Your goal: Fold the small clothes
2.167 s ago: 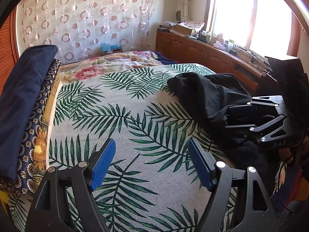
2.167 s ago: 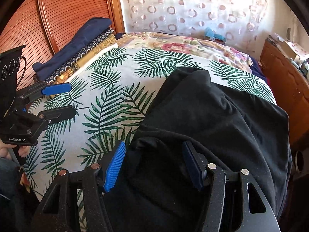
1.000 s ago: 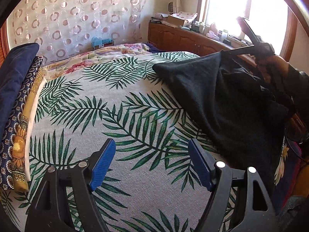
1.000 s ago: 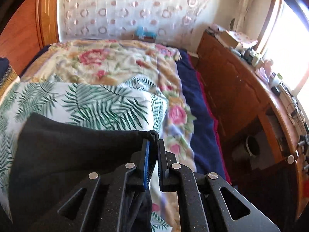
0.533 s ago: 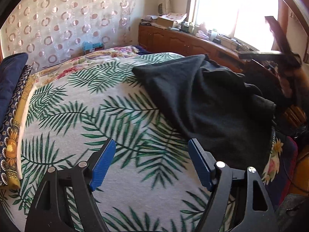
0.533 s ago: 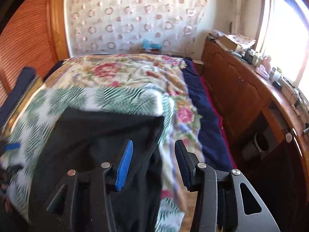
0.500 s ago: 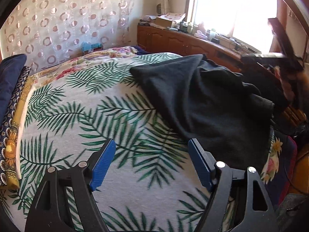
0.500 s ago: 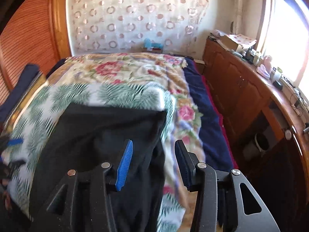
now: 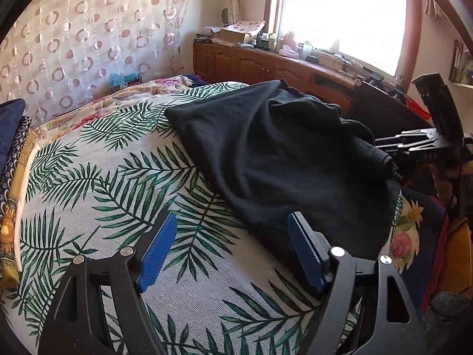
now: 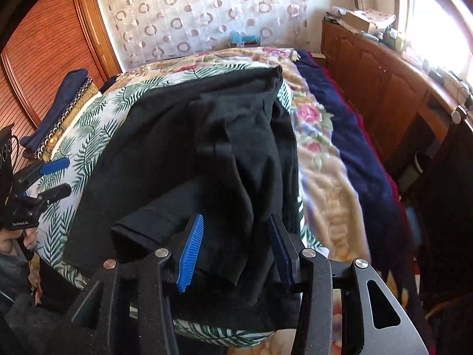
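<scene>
A black garment (image 9: 283, 153) lies rumpled on the palm-leaf sheet (image 9: 103, 195) toward the bed's right edge; in the right wrist view the garment (image 10: 207, 148) is spread with a folded hem near the fingers. My left gripper (image 9: 232, 248) is open and empty, hovering over the sheet just left of the garment's near edge; it also shows small at the left of the right wrist view (image 10: 54, 177). My right gripper (image 10: 233, 251) is open above the garment's near edge, holding nothing; it shows at the far right of the left wrist view (image 9: 414, 142).
Folded dark blue and patterned fabrics (image 9: 11, 136) are stacked at the bed's left side. A floral blanket (image 10: 319, 153) and navy cover (image 10: 354, 148) hang off the right edge. A wooden cabinet (image 9: 266, 62) with clutter runs under the window. A wooden headboard (image 10: 44, 50) stands at left.
The right gripper, shut on the garment's corner a second ago, opened and let it drop, then pulled back toward the near edge. The left gripper stayed open and drifted right, nearer the garment.
</scene>
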`<state>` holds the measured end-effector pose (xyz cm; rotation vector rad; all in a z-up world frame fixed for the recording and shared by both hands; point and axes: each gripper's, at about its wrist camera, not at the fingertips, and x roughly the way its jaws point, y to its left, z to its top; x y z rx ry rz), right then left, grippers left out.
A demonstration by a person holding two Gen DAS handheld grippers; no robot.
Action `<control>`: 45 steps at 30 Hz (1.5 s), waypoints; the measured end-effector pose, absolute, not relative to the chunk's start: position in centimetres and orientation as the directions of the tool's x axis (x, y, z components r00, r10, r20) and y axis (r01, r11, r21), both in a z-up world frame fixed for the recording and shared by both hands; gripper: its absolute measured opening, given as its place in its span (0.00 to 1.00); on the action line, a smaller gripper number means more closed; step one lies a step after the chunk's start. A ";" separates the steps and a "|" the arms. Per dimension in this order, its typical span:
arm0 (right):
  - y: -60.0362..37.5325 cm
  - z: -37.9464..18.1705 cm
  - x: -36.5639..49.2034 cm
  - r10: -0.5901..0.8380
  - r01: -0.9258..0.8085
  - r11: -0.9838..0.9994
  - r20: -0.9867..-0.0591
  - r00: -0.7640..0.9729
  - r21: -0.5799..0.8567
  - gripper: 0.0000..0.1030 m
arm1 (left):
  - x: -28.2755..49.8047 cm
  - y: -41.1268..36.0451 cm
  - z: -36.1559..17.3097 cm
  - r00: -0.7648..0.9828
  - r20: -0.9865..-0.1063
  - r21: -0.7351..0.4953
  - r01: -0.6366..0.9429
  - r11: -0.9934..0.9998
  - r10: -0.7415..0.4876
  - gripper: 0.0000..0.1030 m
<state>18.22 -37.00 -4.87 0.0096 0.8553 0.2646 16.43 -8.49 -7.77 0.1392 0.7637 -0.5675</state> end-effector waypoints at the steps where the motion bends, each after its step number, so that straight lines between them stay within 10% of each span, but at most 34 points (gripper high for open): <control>1: -37.1 -4.9 18.2 0.237 -0.224 0.967 -0.750 0.618 0.121 0.46 | 16.4 -8.5 -7.8 0.579 -0.690 -0.086 0.531 0.843 -0.435 0.76; 9: -36.2 -3.9 17.2 0.237 -0.282 0.957 -0.738 0.631 0.066 0.00 | 16.1 -9.0 -8.1 0.569 -0.695 -0.091 0.537 0.838 -0.440 0.76; 23: -38.8 -1.7 14.6 0.169 -0.194 0.980 -0.678 0.715 0.040 0.00 | 15.8 -9.8 -8.1 0.558 -0.697 -0.098 0.548 0.831 -0.450 0.76; 29: -36.6 -4.1 16.3 0.252 -0.245 0.963 -0.702 0.666 0.113 0.43 | 15.4 -10.2 -8.2 0.551 -0.701 -0.093 0.559 0.824 -0.452 0.76; 37: -35.9 -7.2 17.9 0.244 -0.245 0.963 -0.758 0.605 0.114 0.43 | 15.6 -10.2 -8.7 0.543 -0.709 -0.100 0.554 0.827 -0.450 0.76; 40: -35.8 -7.0 18.0 0.259 -0.271 0.956 -0.765 0.590 0.114 0.07 | 15.6 -10.2 -8.8 0.540 -0.710 -0.103 0.554 0.826 -0.451 0.76; 45: -36.4 -5.1 16.6 0.225 -0.276 0.959 -0.746 0.627 0.058 0.06 | 15.6 -10.3 -8.7 0.541 -0.709 -0.101 0.556 0.825 -0.452 0.76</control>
